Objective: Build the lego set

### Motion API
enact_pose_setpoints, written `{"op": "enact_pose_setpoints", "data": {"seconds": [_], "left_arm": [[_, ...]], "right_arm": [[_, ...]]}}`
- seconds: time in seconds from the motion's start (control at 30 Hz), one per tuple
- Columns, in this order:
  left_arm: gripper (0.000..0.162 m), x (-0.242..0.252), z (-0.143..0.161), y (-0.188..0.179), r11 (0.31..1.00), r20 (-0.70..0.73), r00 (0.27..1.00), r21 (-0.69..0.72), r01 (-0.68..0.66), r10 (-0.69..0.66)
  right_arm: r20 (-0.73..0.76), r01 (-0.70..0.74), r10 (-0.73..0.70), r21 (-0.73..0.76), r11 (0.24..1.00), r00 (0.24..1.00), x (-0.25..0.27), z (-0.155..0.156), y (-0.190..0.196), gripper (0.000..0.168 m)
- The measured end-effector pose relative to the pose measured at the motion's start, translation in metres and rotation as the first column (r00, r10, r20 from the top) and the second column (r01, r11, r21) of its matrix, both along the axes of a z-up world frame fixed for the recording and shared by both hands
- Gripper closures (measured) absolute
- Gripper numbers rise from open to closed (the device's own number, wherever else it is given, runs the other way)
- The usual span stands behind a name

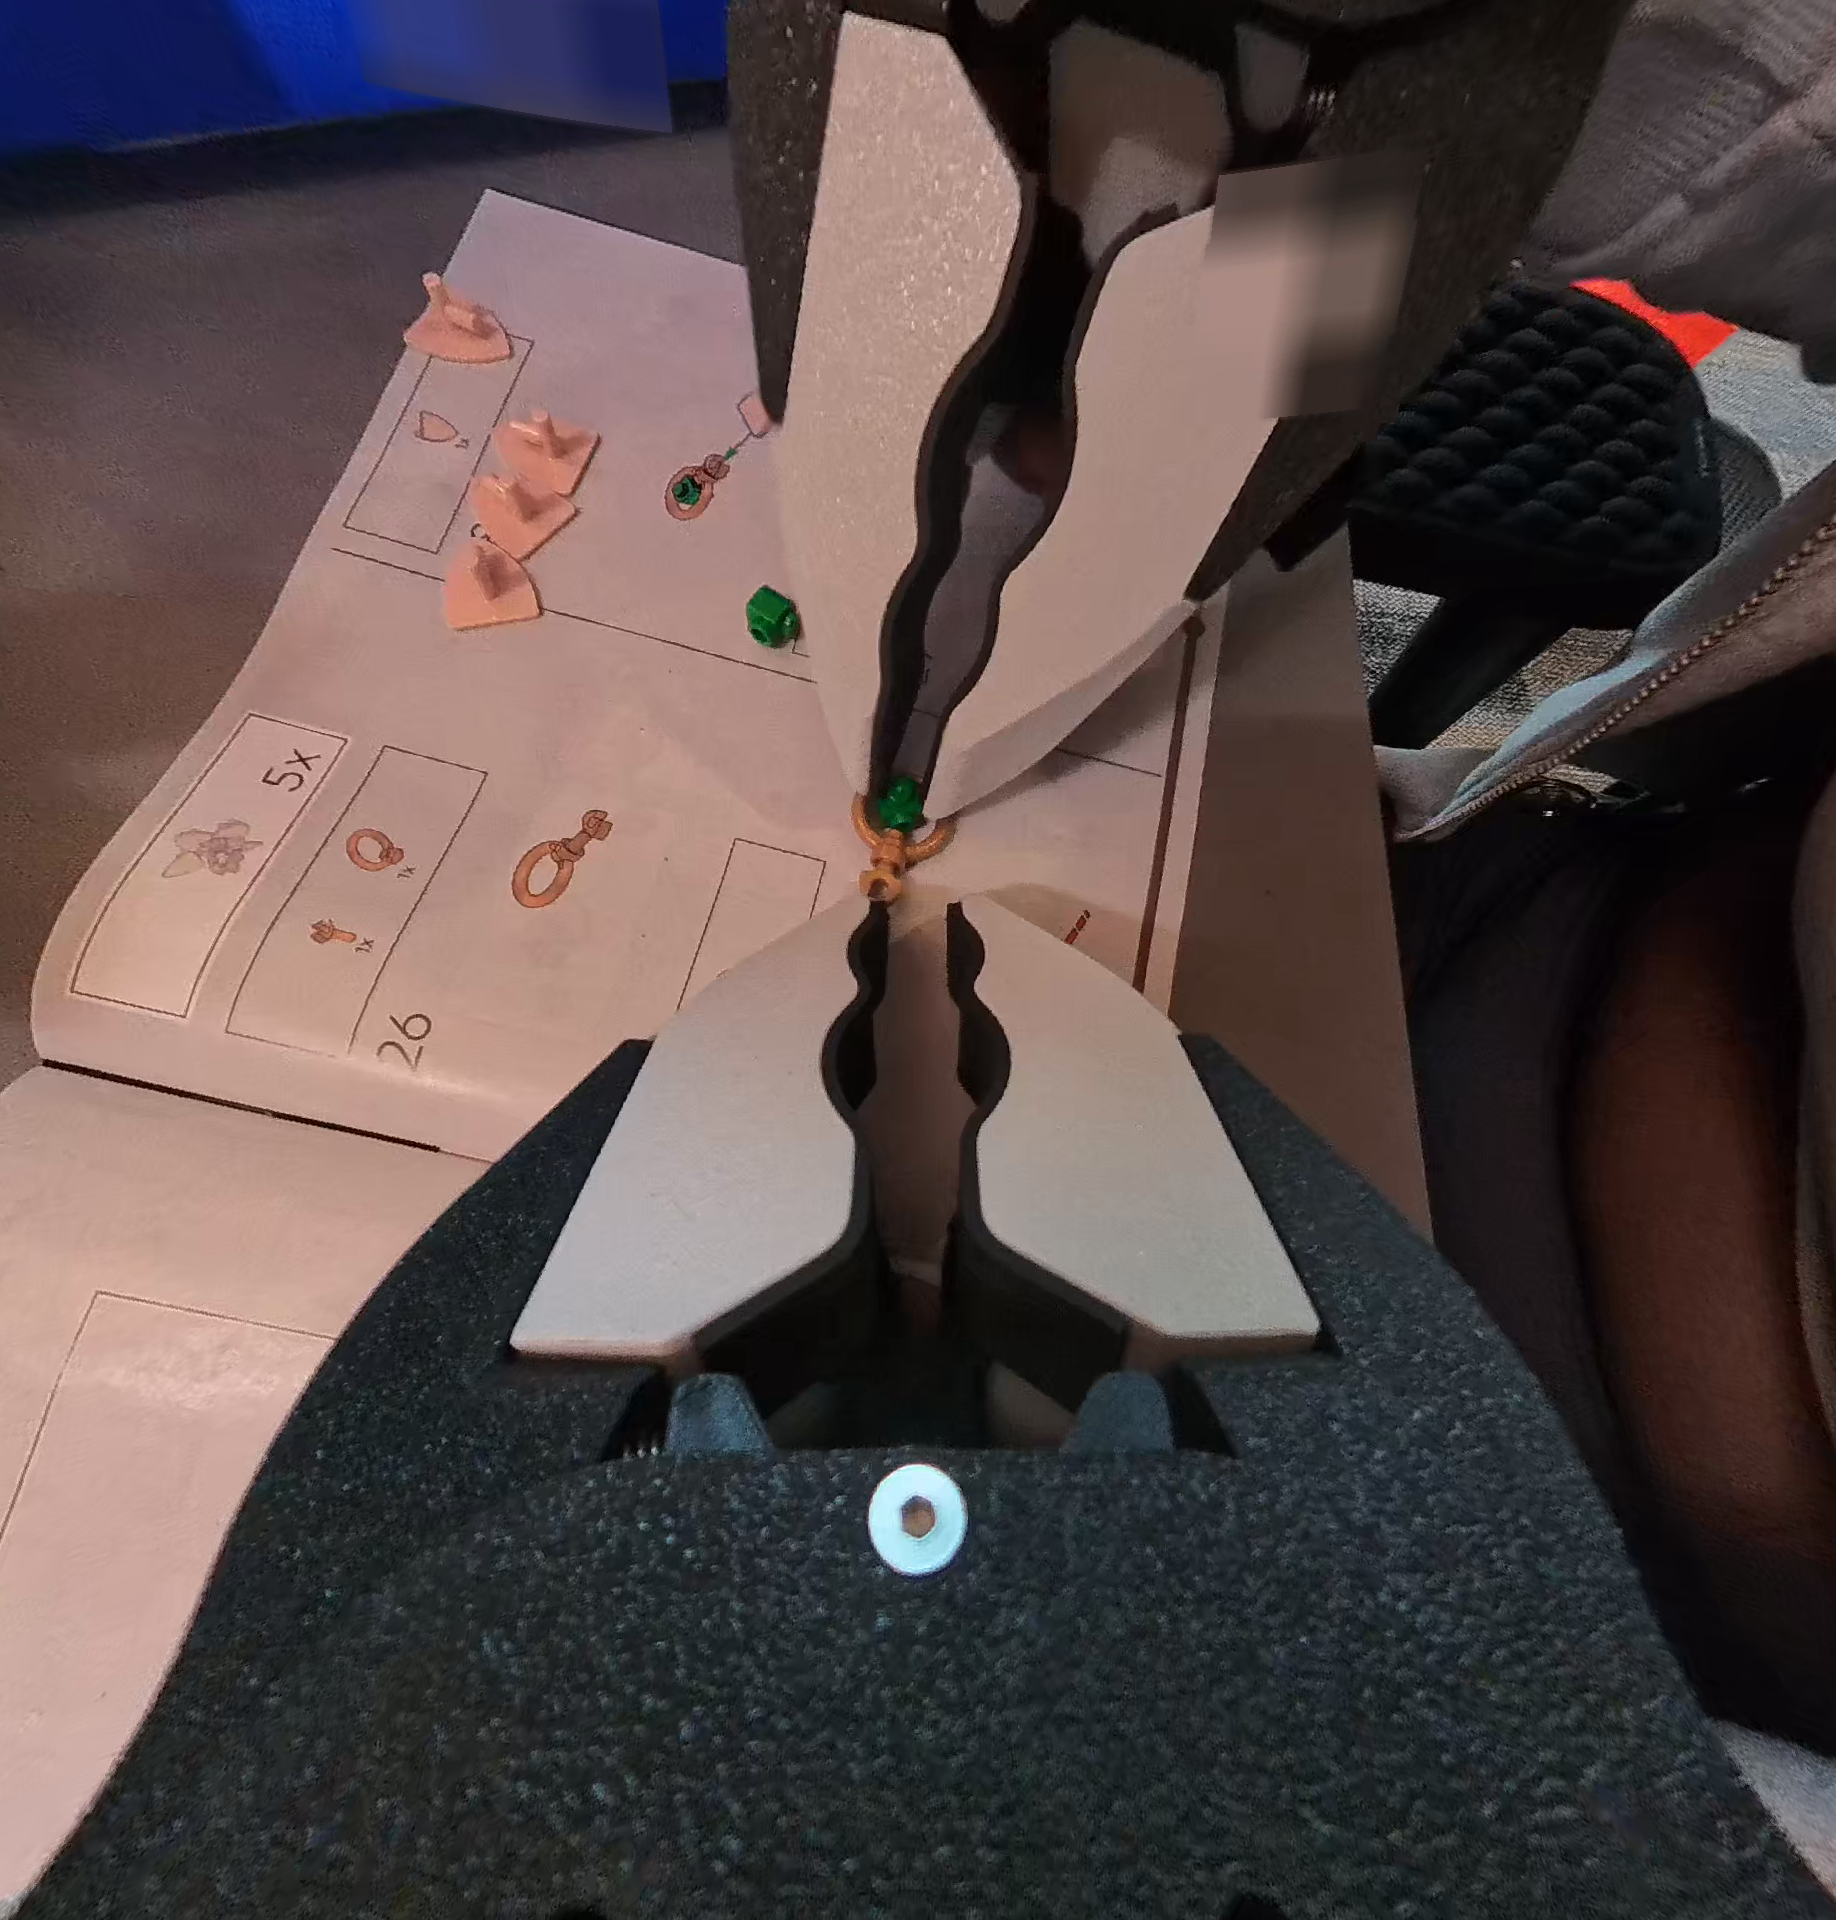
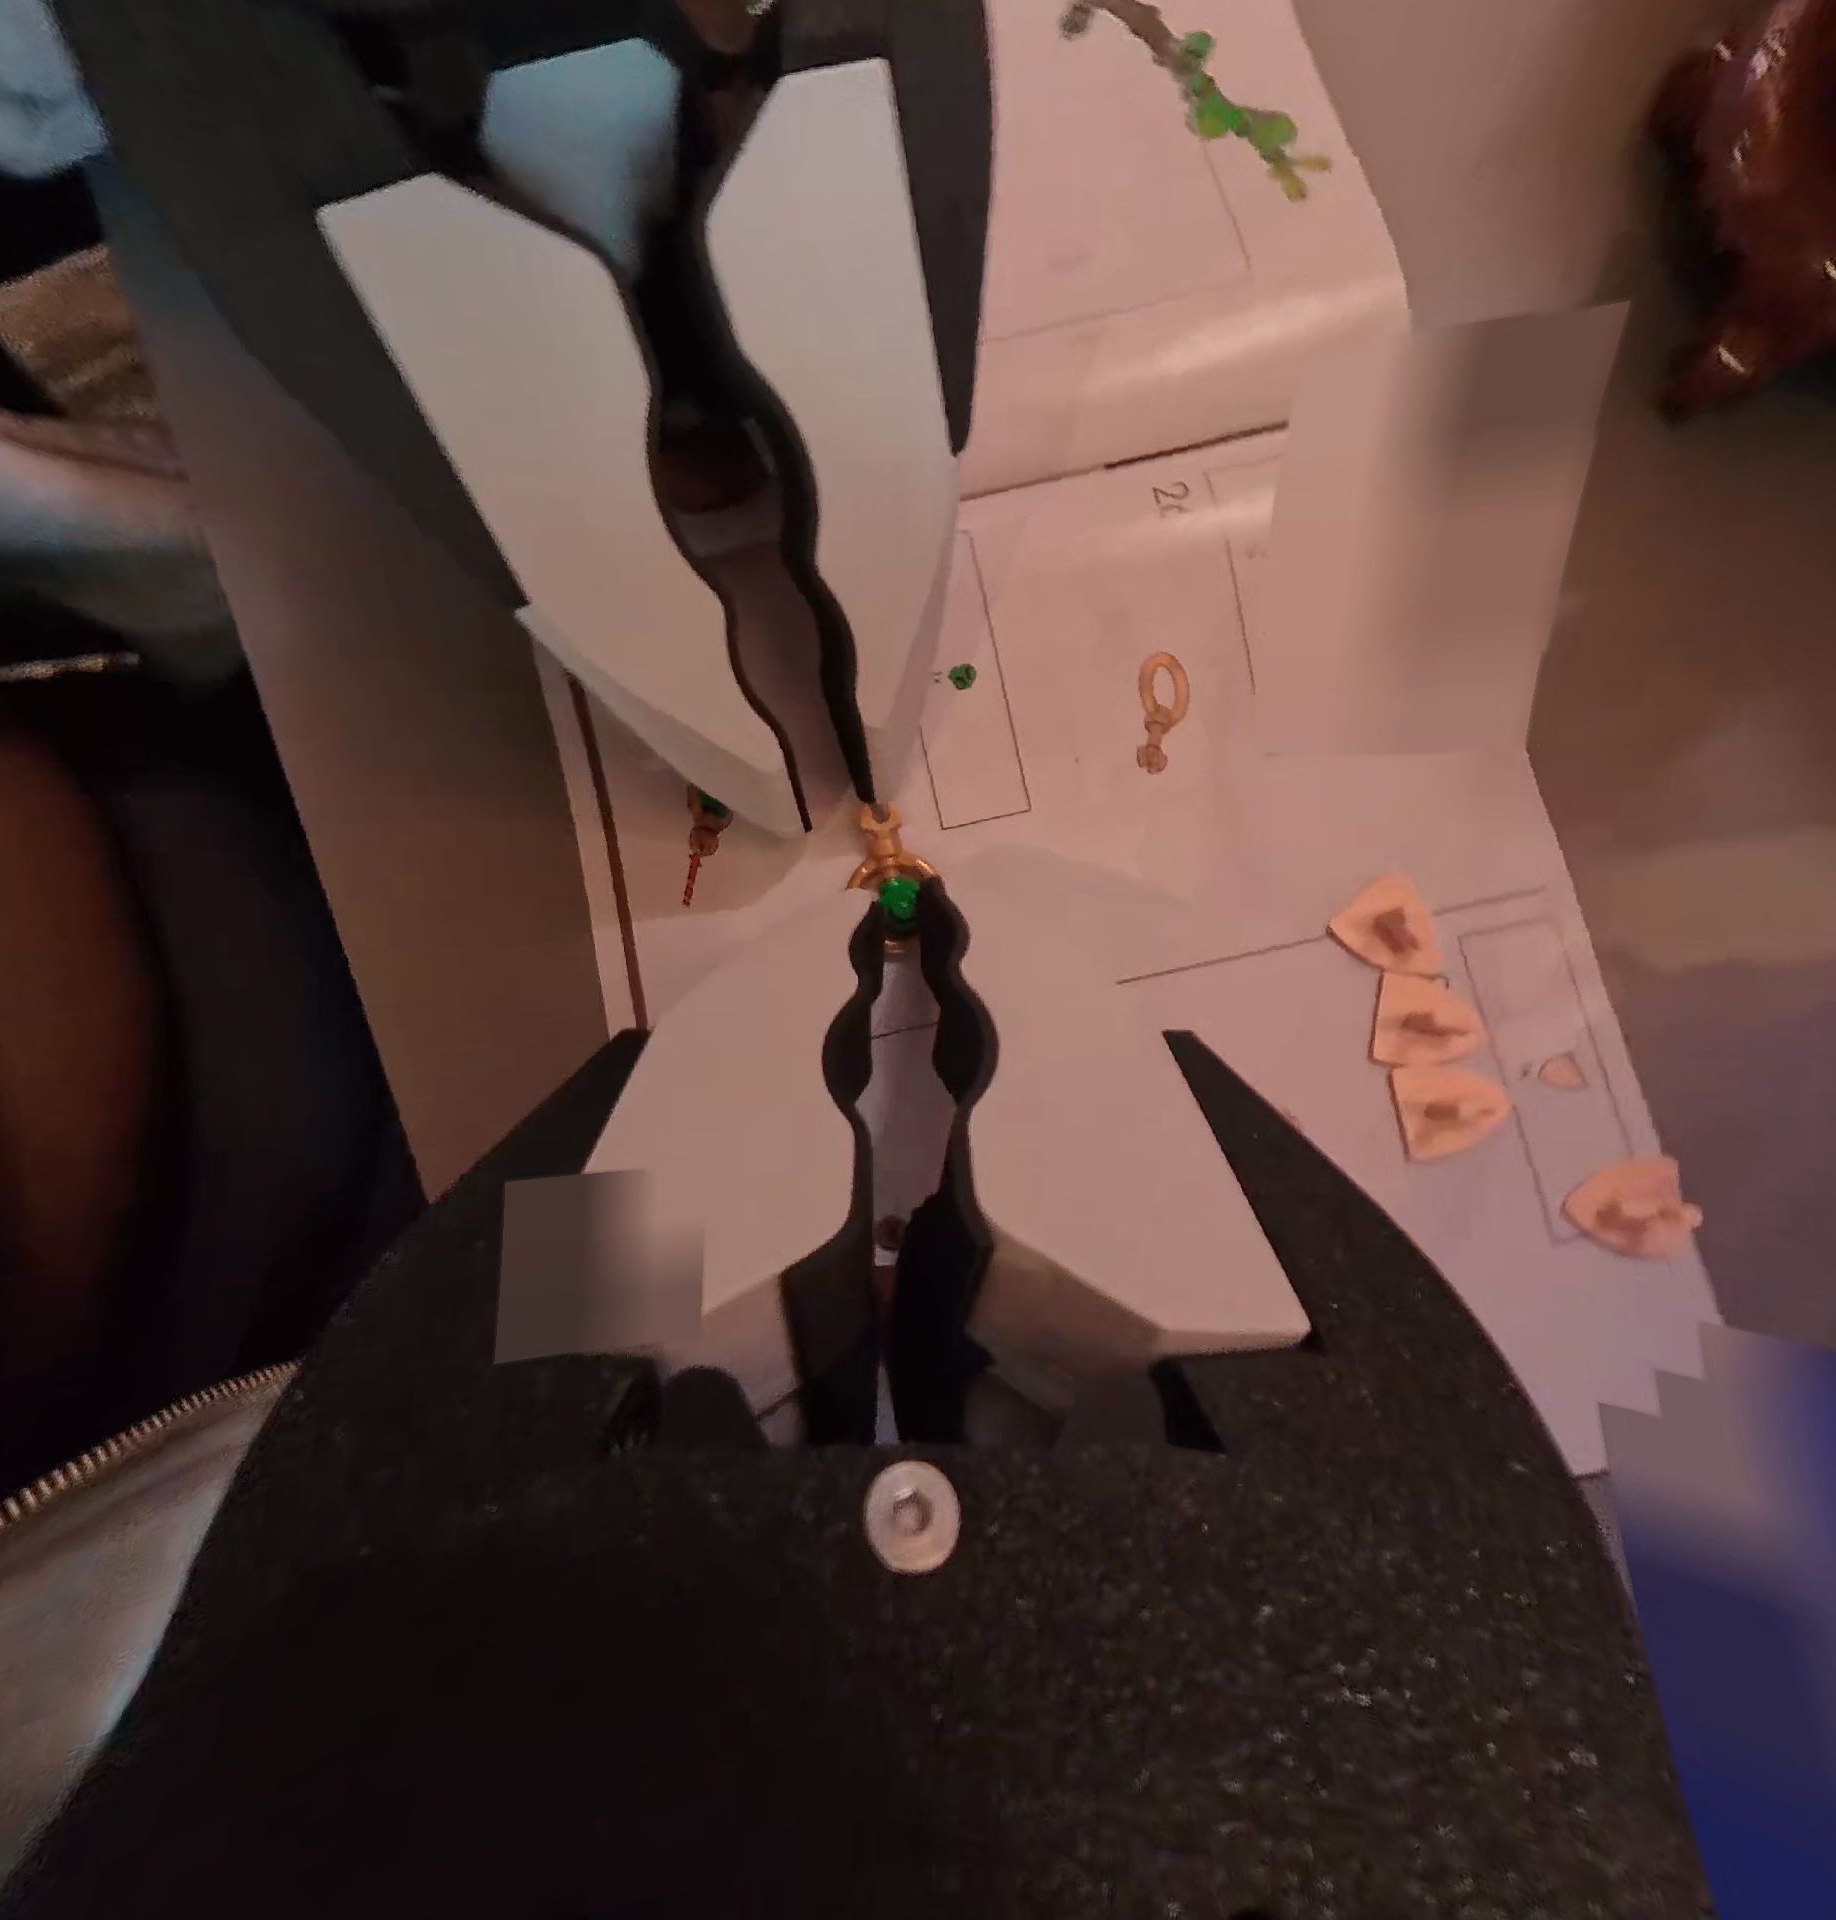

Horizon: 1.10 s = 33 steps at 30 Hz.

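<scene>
The left gripper (image 1: pixel 881 896) has its fingers pressed together on the stem end of a small gold ring piece (image 1: pixel 890 854), and the right gripper (image 2: pixel 901 920) meets it tip to tip, pinching a tiny green stud (image 2: pixel 899 896) that sits in the ring's loop. Both are held up over the open instruction booklet (image 1: pixel 623 727), near its centre fold, so this little sub-assembly looks to be in the middle of being joined; I cannot tell whether the stud is fully seated. Much of the build appears left: beyond the tips a second green stud (image 1: pixel 772 615) lies loose on the page, and toward the booklet's far left edge four peach petal pieces (image 1: pixel 519 499) wait unused, one right at the corner. In the right wrist view a brown and green branch (image 2: pixel 1220 104) lies at the far edge of the booklet. Room is tight between the two grippers, while the page on the petal side is open. A person's lap and jacket crowd the other side.
</scene>
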<state>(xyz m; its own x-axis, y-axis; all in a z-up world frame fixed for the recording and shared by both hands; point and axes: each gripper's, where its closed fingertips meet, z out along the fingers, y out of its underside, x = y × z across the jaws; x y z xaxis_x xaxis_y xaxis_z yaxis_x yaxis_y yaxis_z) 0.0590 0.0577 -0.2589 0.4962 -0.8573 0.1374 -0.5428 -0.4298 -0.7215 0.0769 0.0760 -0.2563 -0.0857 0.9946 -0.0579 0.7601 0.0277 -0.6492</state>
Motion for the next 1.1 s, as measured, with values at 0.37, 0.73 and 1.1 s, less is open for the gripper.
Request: {"op": "enact_pose_setpoints", "data": {"seconds": [0.37,0.73,1.1], "left_arm": [[0.152,-0.001,0.0,0.0,1.0,0.007,1.0,0.0,-0.008,0.008],[0.151,-0.001,0.0,0.0,1.0,0.006,1.0,0.002,-0.014,0.014],[0.154,-0.001,-0.001,0.002,1.0,0.004,1.0,0.01,-0.03,0.03]], "right_arm": [[-0.024,0.097,-0.099,-0.066,0.993,0.995,-0.001,0.005,-0.008,0.152],[0.015,-0.192,0.191,0.126,0.973,0.981,0.003,0.0,0.002,0.159],[0.046,-0.13,0.128,0.066,0.989,0.991,0.002,-0.001,0.0,0.163]]}}
